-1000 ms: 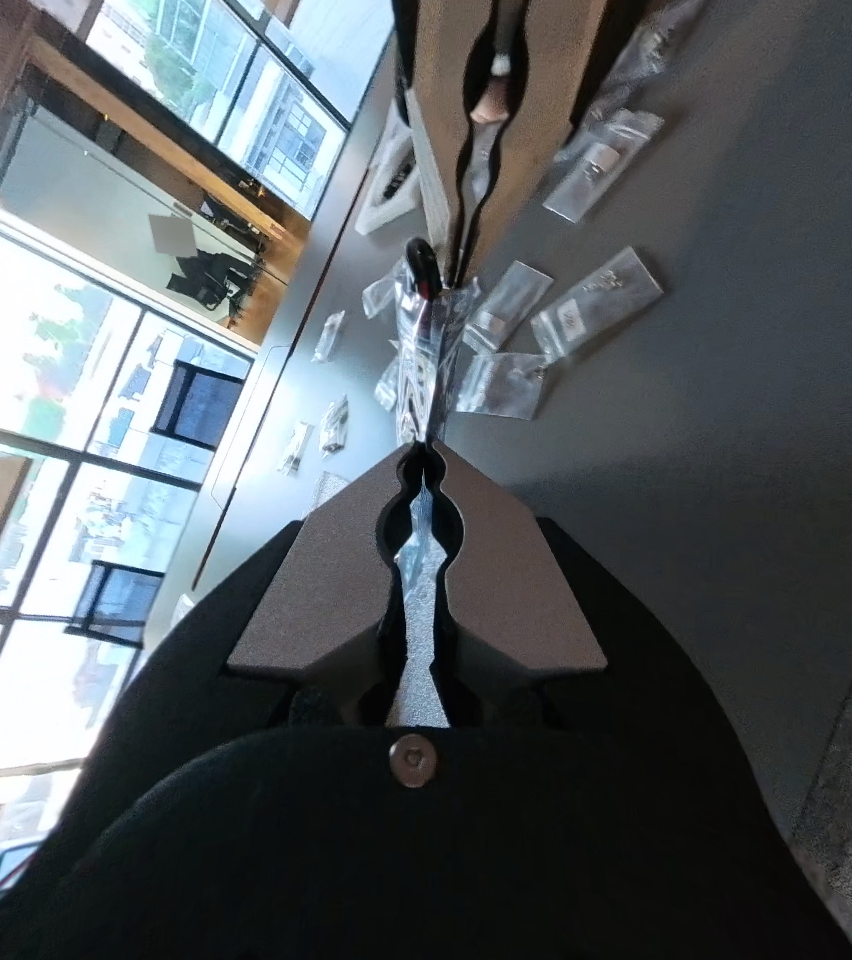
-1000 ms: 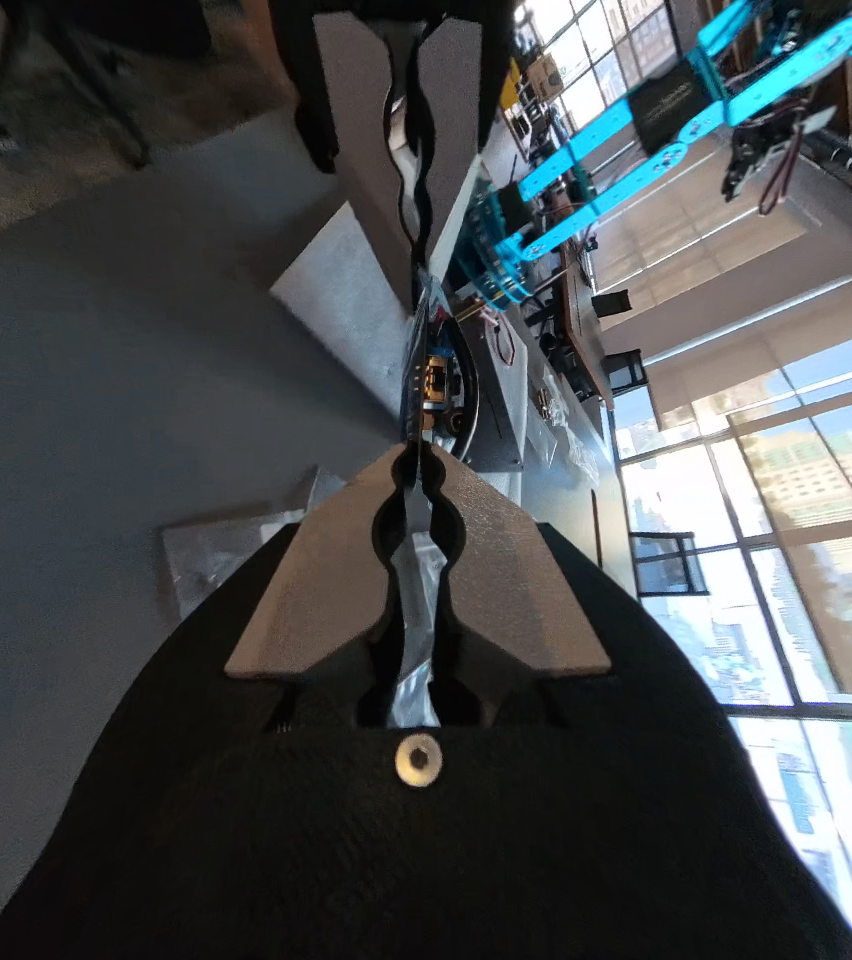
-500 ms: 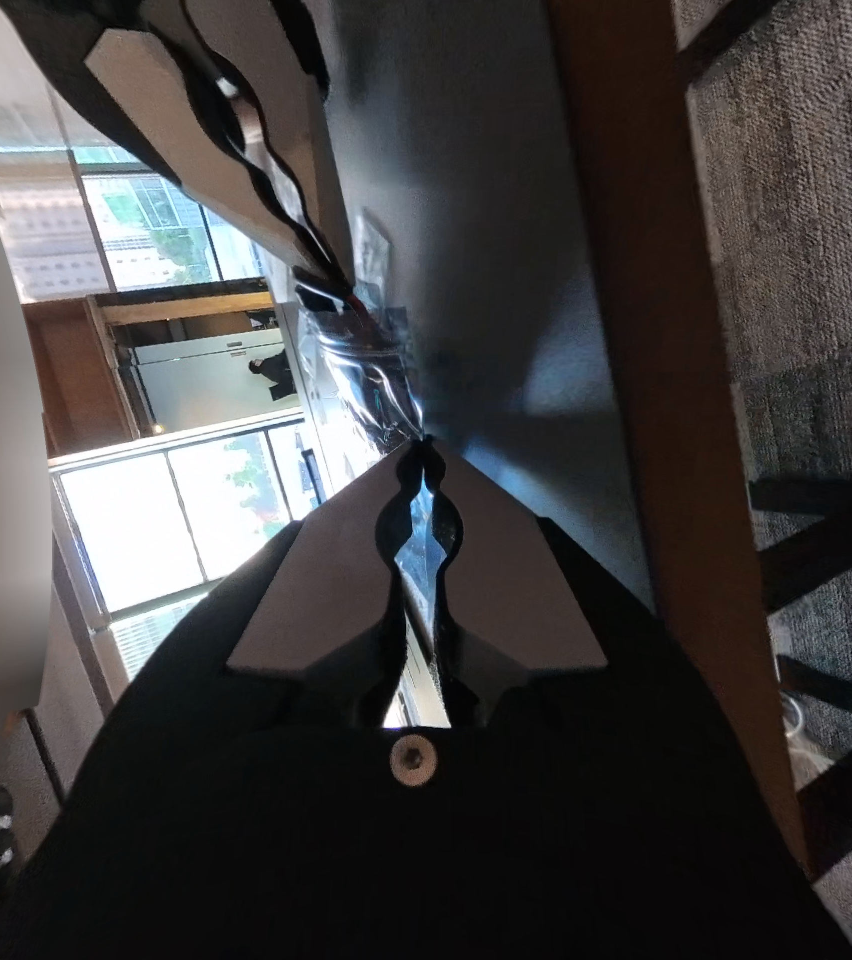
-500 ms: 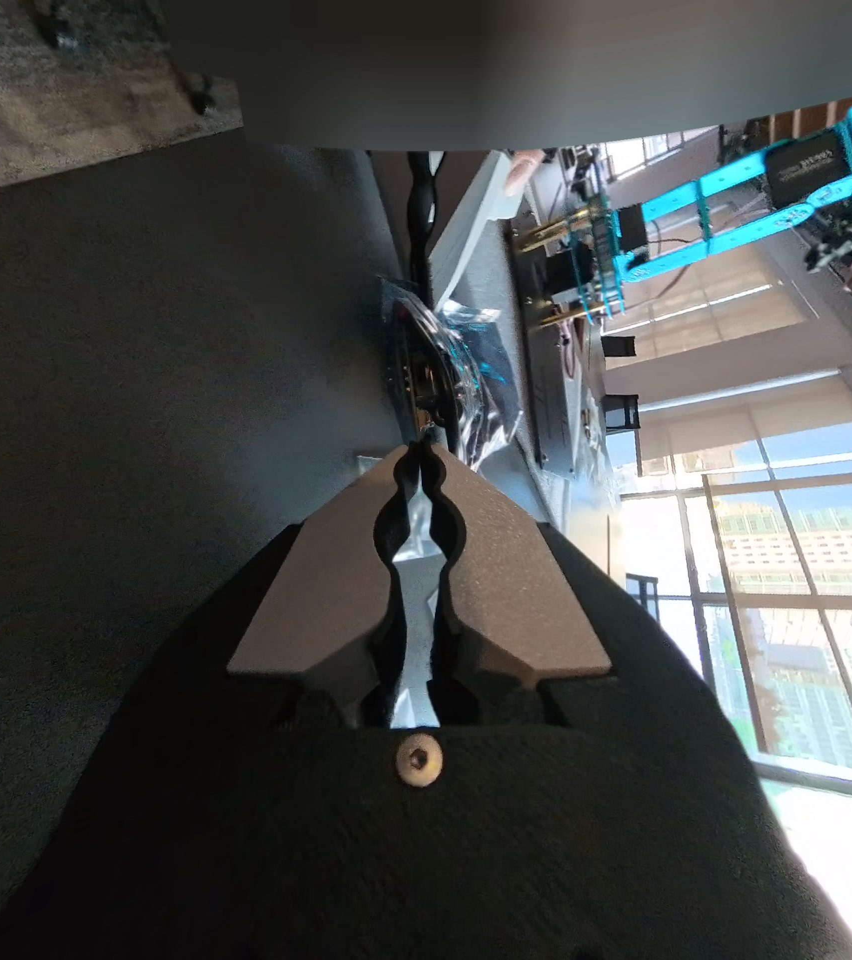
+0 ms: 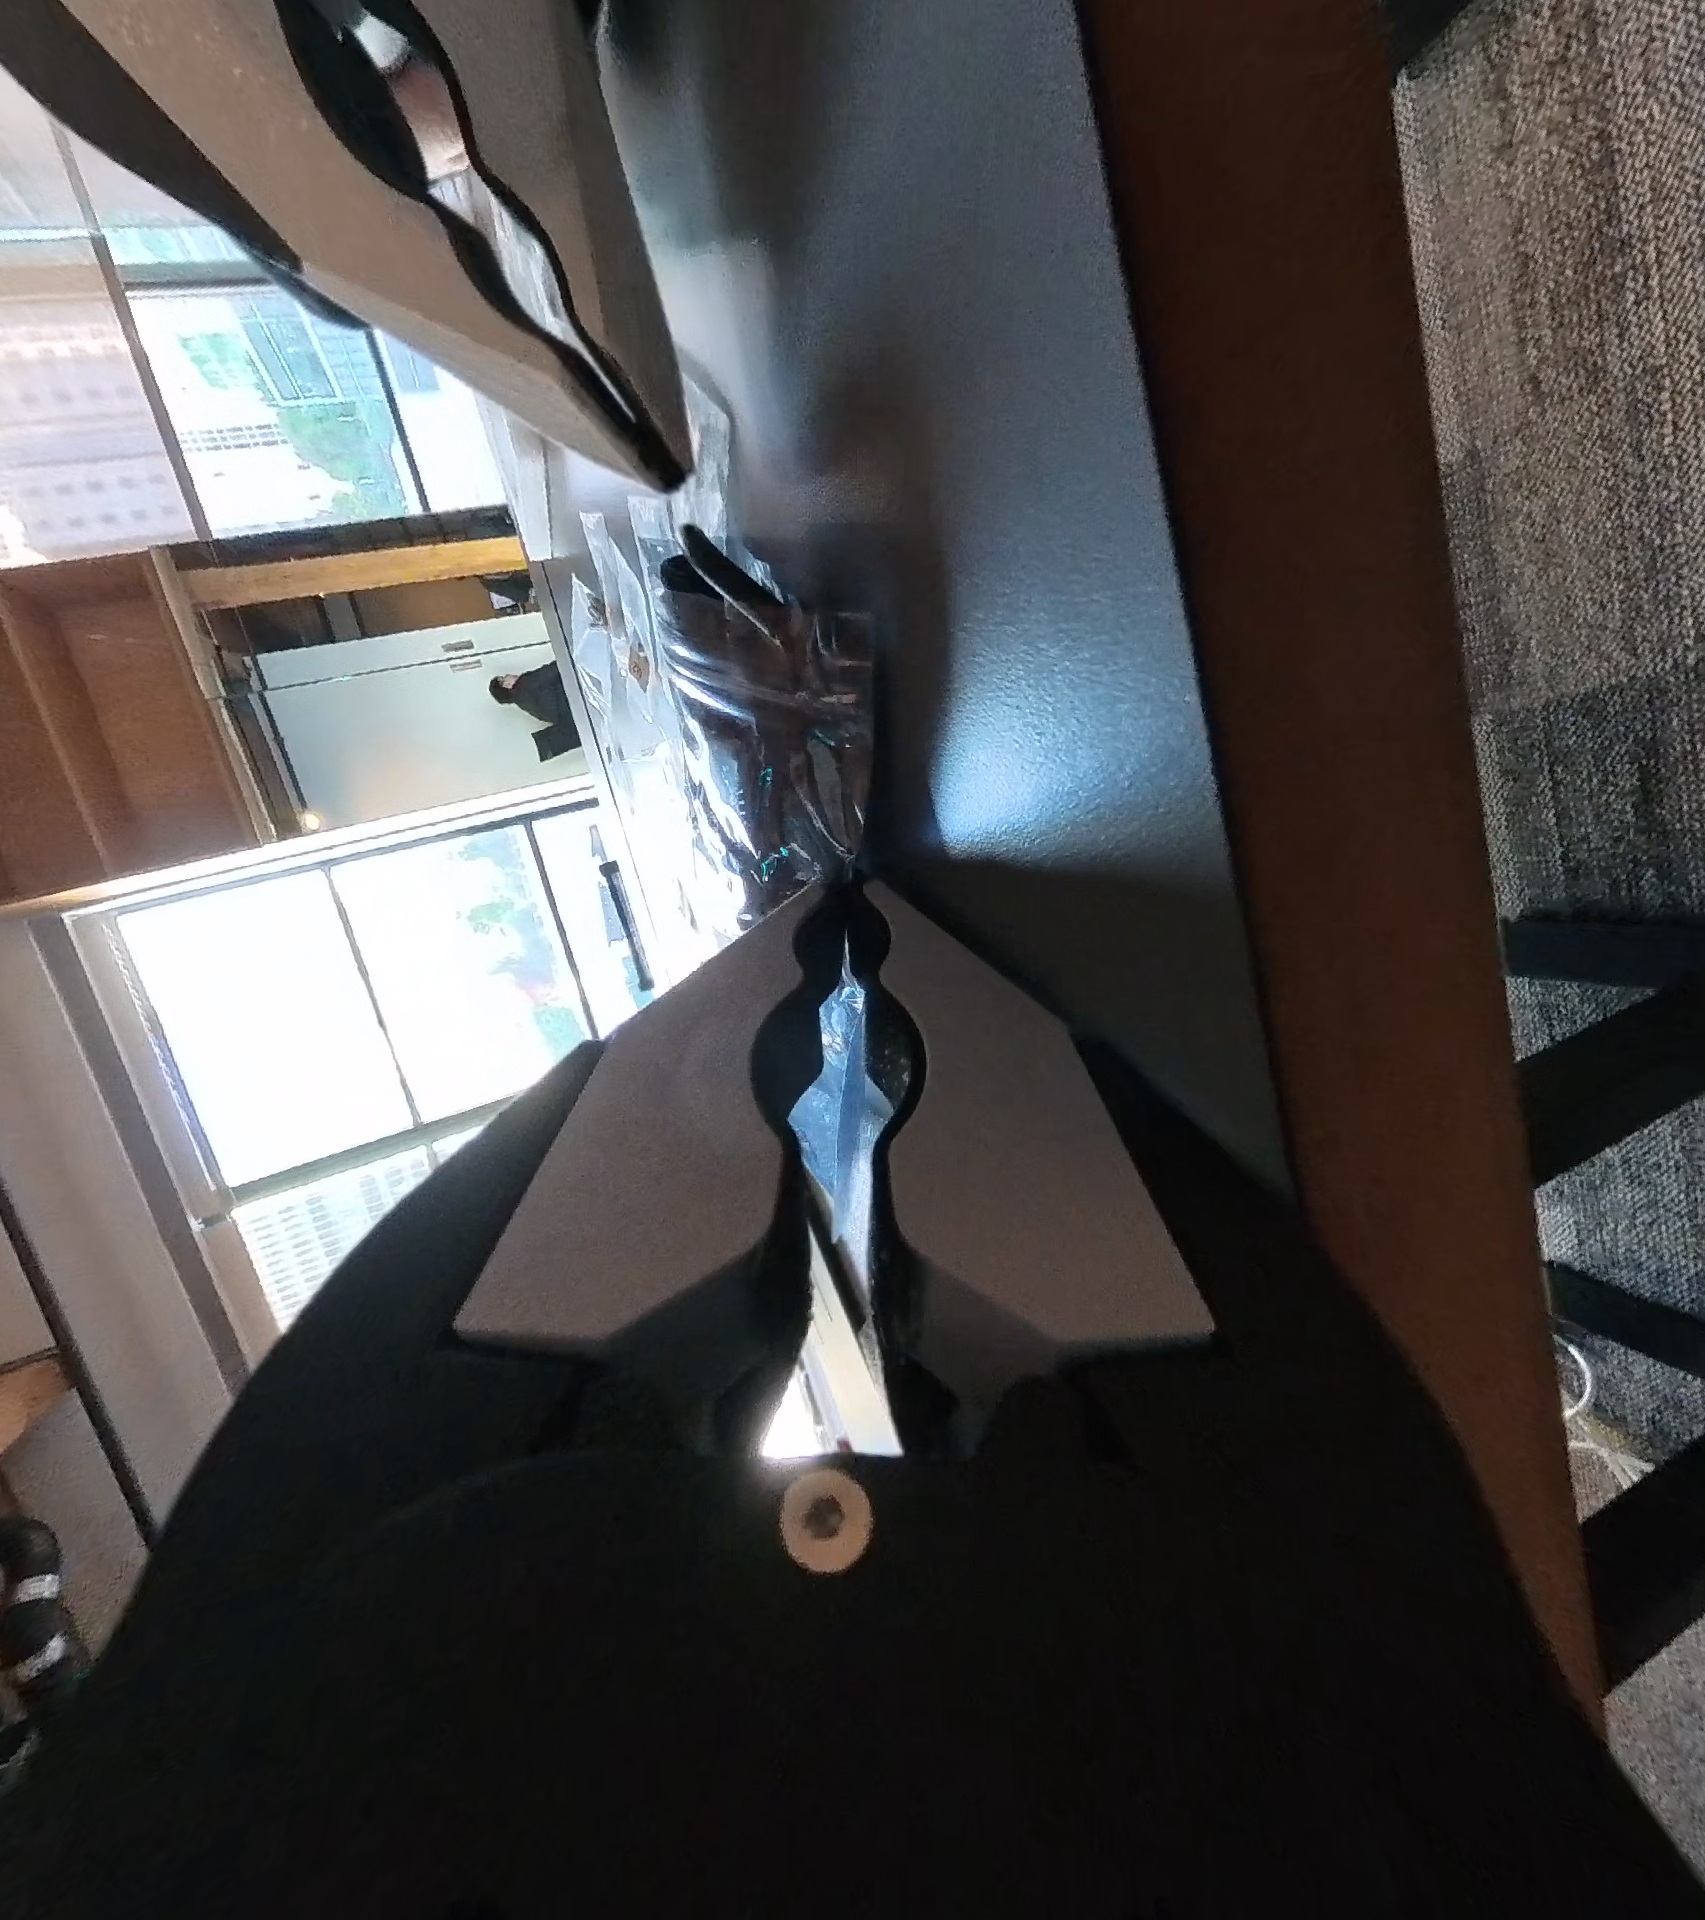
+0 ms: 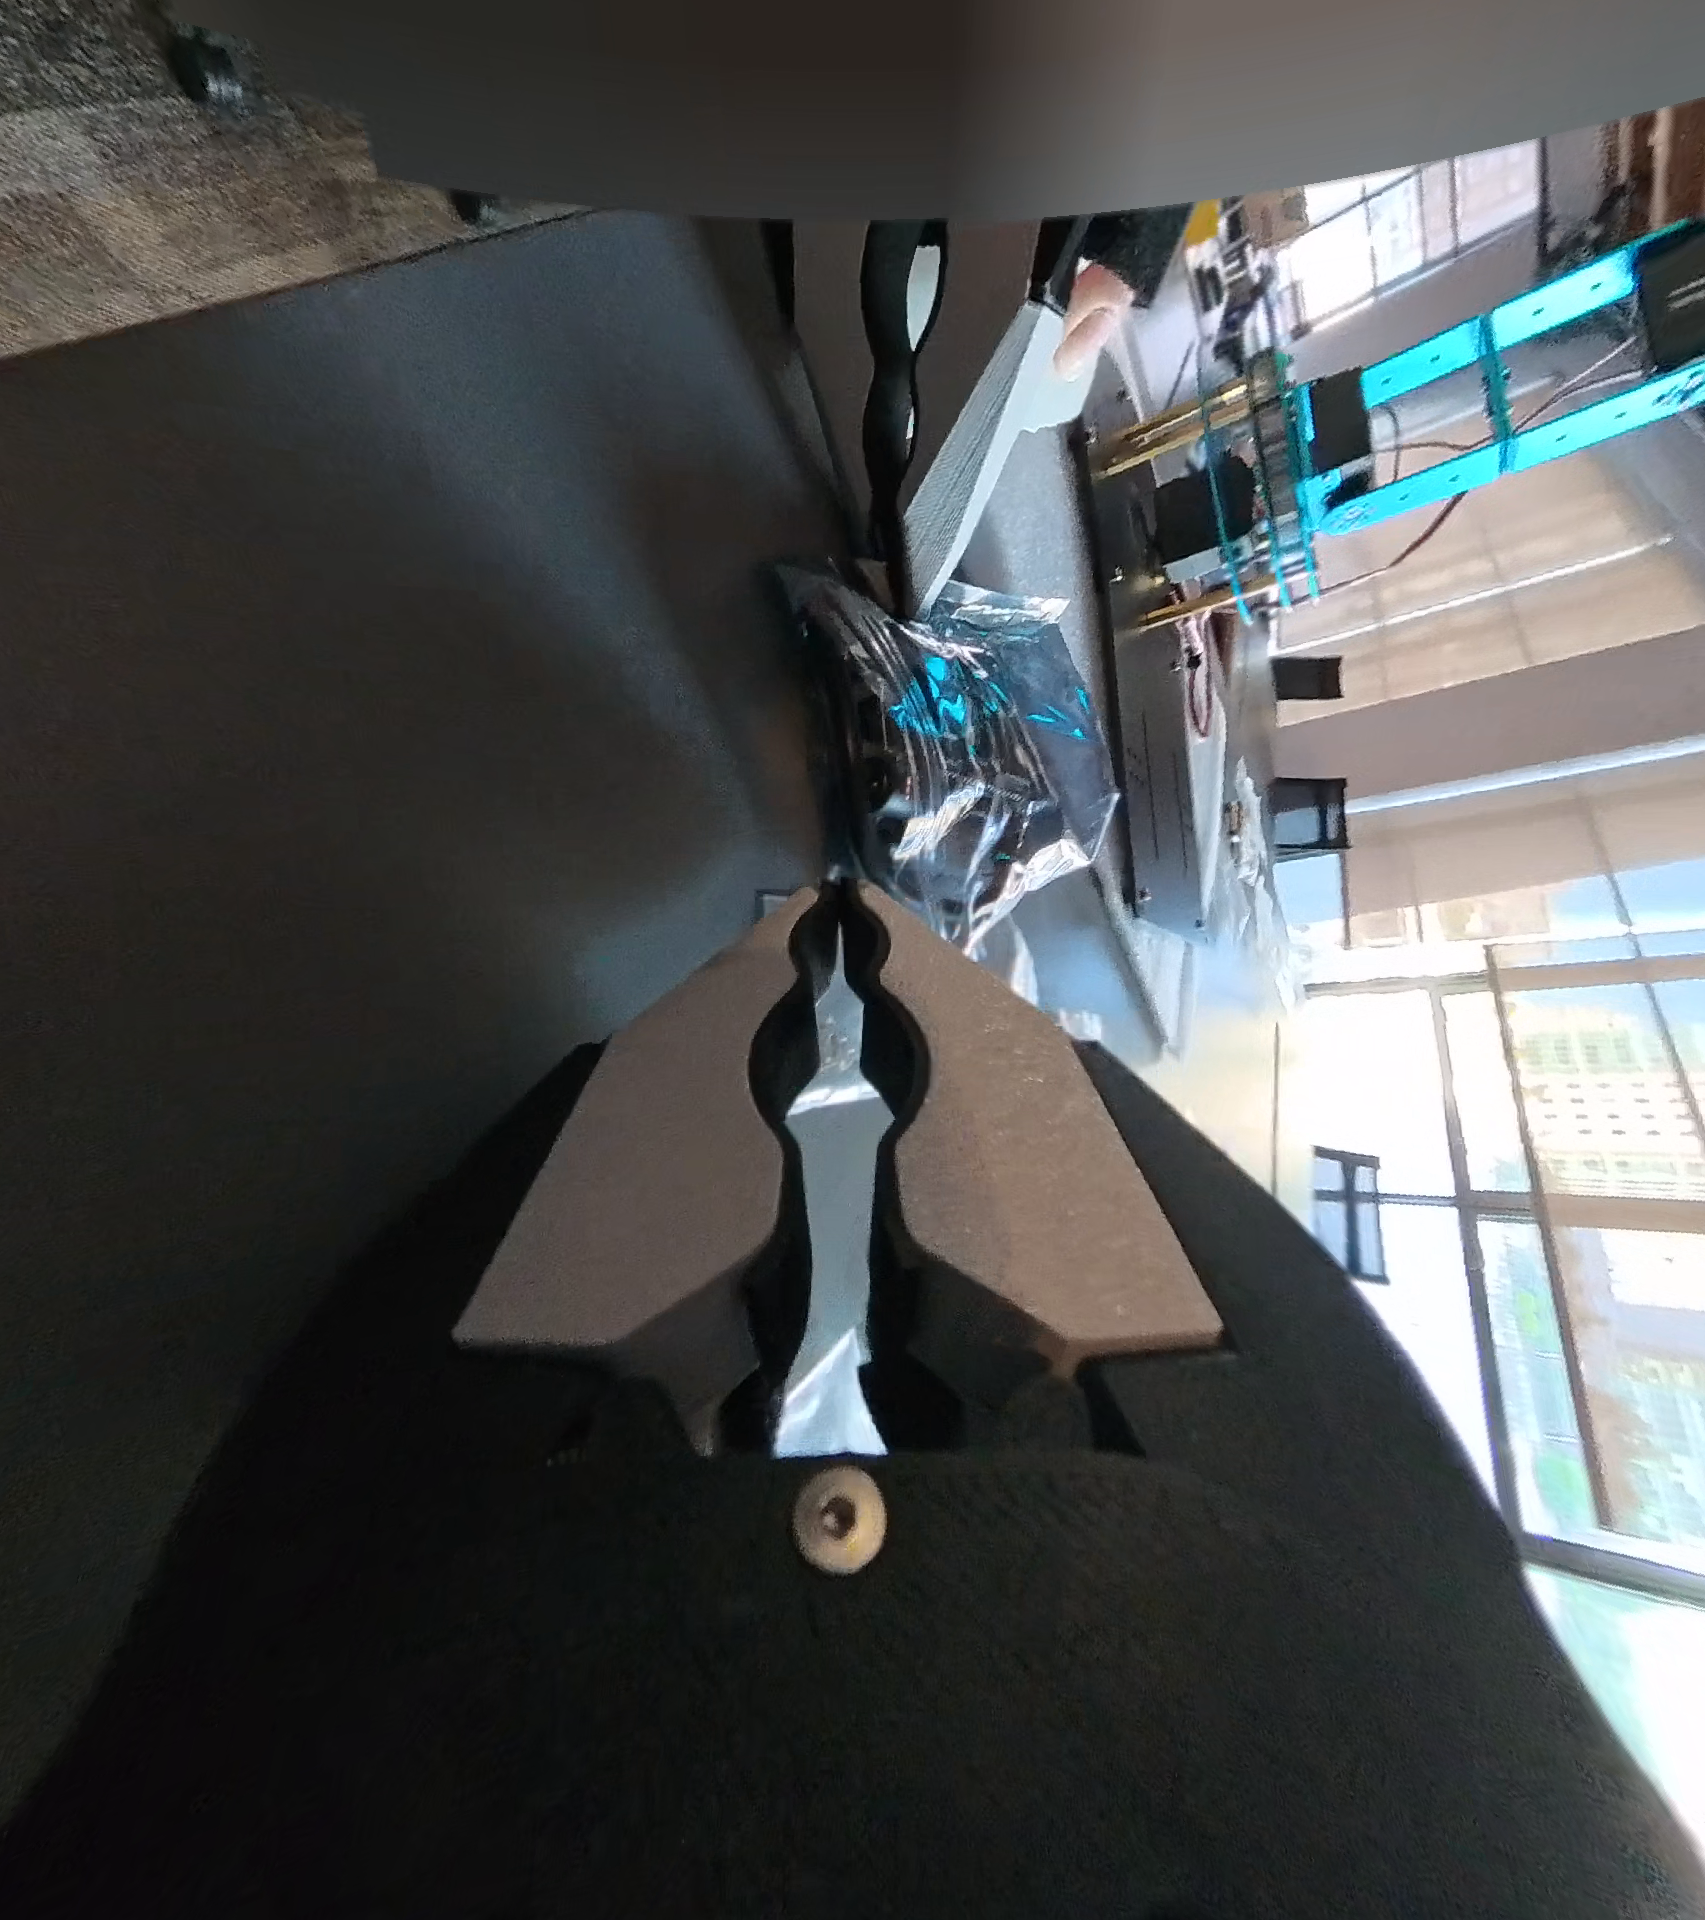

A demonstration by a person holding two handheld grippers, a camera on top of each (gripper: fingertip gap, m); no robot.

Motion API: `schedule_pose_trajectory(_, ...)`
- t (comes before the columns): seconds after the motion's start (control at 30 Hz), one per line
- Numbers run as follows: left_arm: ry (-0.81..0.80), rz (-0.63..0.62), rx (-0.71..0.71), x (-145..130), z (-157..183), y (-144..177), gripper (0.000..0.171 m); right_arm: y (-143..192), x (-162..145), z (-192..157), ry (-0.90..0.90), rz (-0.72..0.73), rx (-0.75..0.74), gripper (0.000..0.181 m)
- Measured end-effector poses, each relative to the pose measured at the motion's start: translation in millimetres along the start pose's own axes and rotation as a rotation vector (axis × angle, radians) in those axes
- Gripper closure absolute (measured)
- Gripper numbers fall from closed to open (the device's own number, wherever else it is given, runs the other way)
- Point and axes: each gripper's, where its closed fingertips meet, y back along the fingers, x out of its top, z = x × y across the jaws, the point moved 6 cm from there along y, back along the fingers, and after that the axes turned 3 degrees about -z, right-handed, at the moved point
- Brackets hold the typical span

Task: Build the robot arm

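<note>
Left wrist view, my grip: my left gripper (image 5: 853, 896) has its jaws pinched together on one corner of a clear plastic bag (image 5: 775, 727); film runs back through the slot between my fingers.
Left wrist view, the bag: it hangs in the air just beside a dark grey table (image 5: 983, 520), crinkled and shiny, with something dark inside that I cannot make out.
Left wrist view, far end: my right gripper (image 5: 666, 473) comes in from above, its tips at the bag's opposite end; this view does not show the contact.
Left wrist view, surroundings: small clear packets (image 5: 619, 644) lie farther along the table; grey carpet (image 5: 1606, 520) lies beyond the table's wooden edge.
Right wrist view, my grip: my right gripper (image 6: 843, 896) is also clamped tight on a corner of the same bag (image 6: 952, 748), with film in the slot.
Right wrist view, the bag: it stretches between my tips and the left gripper (image 6: 884, 561), showing teal glints.
Right wrist view, surroundings: a white tray (image 6: 993, 416) with a person's fingers (image 6: 1087, 322) on it, and a blue metal frame (image 6: 1450, 343), lie beyond.
Doing it well, my judgement: thin film slips easily, so I keep both pinches firm, move both hands together, and avoid pulling them apart hard enough to tear a corner.
</note>
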Motion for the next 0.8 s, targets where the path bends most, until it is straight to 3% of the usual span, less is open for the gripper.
schedule_pose_trajectory(0.1, 0.004, 0.006, 0.008, -0.1, 0.3, 0.1, 0.171, 2.9, -2.6, 3.4, -0.061, 0.0, 0.023, 0.181)
schedule_pose_trajectory(0.2, -0.015, 0.002, 0.022, 0.2, 1.0, 1.1, 0.171, 6.0, -4.2, 13.1, -0.241, 0.053, 0.076, 0.181)
schedule_pose_trajectory(0.37, -0.008, -0.022, 0.011, 0.2, 0.3, 0.4, 0.171, 7.1, -10.4, 37.1, -0.704, 0.113, 0.235, 0.159)
schedule_pose_trajectory(0.47, 0.042, -0.023, 0.01, -0.3, 0.4, 0.5, 0.171, 9.8, -16.1, 32.8, -0.934, 0.032, 0.299, 0.161)
schedule_pose_trajectory(0.53, 0.053, -0.037, 0.007, 0.1, 0.4, 0.9, 0.171, 14.6, -13.4, 33.9, -1.054, 0.036, 0.25, 0.162)
schedule_pose_trajectory(0.67, 0.125, -0.052, 0.015, 2.3, -1.4, -0.4, 0.171, 13.1, -13.0, 41.9, -1.166, 0.023, 0.243, 0.16)
schedule_pose_trajectory(0.8, 0.414, -0.005, -0.015, -2.0, -12.6, 5.1, 0.156, 9.2, -16.9, 41.8, -1.167, 0.023, 0.252, 0.156)
